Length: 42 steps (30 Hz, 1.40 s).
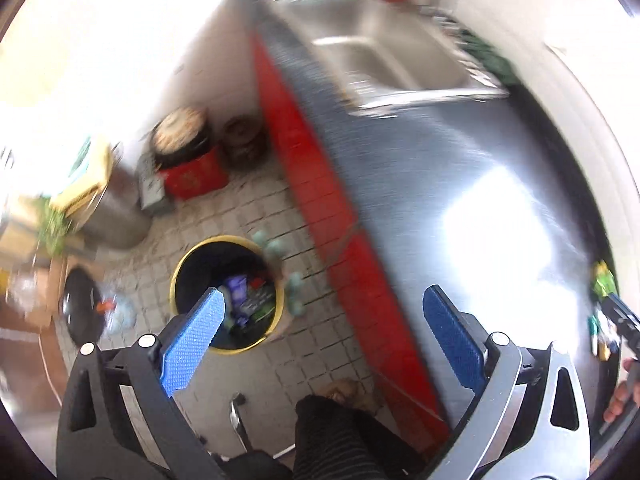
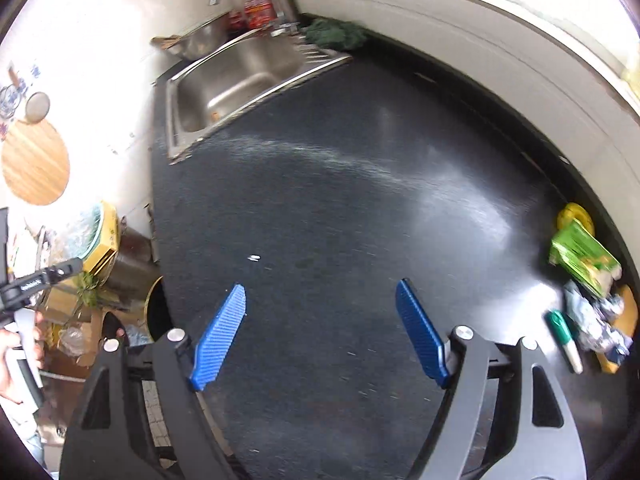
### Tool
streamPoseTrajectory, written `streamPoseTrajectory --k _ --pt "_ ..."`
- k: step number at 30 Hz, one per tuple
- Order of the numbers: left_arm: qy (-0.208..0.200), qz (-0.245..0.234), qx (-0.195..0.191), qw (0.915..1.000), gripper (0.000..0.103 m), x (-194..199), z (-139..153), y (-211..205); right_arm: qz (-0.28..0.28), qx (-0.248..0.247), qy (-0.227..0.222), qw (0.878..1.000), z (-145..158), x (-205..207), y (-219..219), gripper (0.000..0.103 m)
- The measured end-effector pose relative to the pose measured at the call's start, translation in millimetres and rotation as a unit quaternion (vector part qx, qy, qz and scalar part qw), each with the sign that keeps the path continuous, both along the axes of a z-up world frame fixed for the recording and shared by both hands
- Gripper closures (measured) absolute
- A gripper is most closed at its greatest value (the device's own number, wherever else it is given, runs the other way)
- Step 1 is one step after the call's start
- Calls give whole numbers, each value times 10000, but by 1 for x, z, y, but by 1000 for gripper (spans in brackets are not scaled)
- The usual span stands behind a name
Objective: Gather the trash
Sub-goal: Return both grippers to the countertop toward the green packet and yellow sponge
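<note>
In the left wrist view a yellow-rimmed black trash bin (image 1: 228,292) stands on the tiled floor beside the counter, with purple and green wrappers inside. My left gripper (image 1: 324,312) is open and empty, above the counter's front edge, its left finger over the bin. In the right wrist view my right gripper (image 2: 320,308) is open and empty above the dark countertop (image 2: 340,184). A pile of trash lies at the counter's right end: a green packet (image 2: 580,256), a yellow round thing (image 2: 576,216), crumpled wrappers (image 2: 596,320) and a green-and-white tube (image 2: 564,336). The view is blurred.
A steel sink (image 2: 232,80) with a tap is set in the counter's far left, a dark green cloth (image 2: 336,34) behind it. Red cabinet fronts (image 1: 320,184) run under the counter. On the floor stand a red box (image 1: 192,176), a metal can (image 1: 112,212) and a black pan (image 1: 80,304).
</note>
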State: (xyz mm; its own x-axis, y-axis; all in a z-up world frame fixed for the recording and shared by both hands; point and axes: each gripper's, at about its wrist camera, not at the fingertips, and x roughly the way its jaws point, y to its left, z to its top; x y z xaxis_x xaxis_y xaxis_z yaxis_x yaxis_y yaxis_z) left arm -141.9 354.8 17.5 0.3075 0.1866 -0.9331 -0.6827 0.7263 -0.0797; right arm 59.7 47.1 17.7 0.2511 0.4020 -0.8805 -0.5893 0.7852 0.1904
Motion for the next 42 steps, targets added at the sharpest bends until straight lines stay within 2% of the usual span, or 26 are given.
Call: streamPoseTrajectory --k 1,3,5,7,9,13,18,21,26,28,30,36,39,42 --pt "-33 -280 68 9996 6 17 6 -18 -309 -79 -127 9994 -1 2 -27 14" --pt "-75 -920 214 9955 6 53 17 -57 -882 -208 -304 9954 -6 4 -78 7" --pt "-43 -1483 306 9885 6 85 18 -98 -1449 -489 -404 9874 -15 5 -135 7" --pt "14 -2036 309 9786 6 116 15 -141 -1960 -708 -324 9775 -28 2 -195 7" --pt "61 -2491 272 9681 6 142 10 -179 -2459 -857 -150 9654 -42 -5 -252 7" --pt "148 -3259 277 9449 6 185 0 -253 -3470 -952 262 9327 -66 -33 -358 7" --pt "310 -3918 506 9181 6 228 -12 -320 -4241 -1001 534 8985 -83 -69 -437 7" --pt "390 -4050 444 9124 6 255 -16 -342 -4532 -946 621 8842 -89 -83 -464 7" --pt "308 -3974 621 9150 6 299 -14 -365 -4807 -801 655 8708 -89 -89 -488 7" --pt "294 -3994 757 9132 6 316 -17 -376 -4858 -706 655 8687 -88 -86 -493 7" --pt "298 -4090 905 9076 6 332 -20 -386 -4857 -598 654 8696 -86 -77 -491 7" --pt "493 -4485 1287 8831 7 373 -45 -413 -4681 -309 631 8809 -81 -25 -470 7" --pt "619 -4602 1253 8767 7 387 -63 -418 -4545 -234 626 8882 -82 9 -456 7" --pt "611 -4744 1062 8717 7 395 -75 -420 -4472 -22 678 8918 -84 42 -436 7"
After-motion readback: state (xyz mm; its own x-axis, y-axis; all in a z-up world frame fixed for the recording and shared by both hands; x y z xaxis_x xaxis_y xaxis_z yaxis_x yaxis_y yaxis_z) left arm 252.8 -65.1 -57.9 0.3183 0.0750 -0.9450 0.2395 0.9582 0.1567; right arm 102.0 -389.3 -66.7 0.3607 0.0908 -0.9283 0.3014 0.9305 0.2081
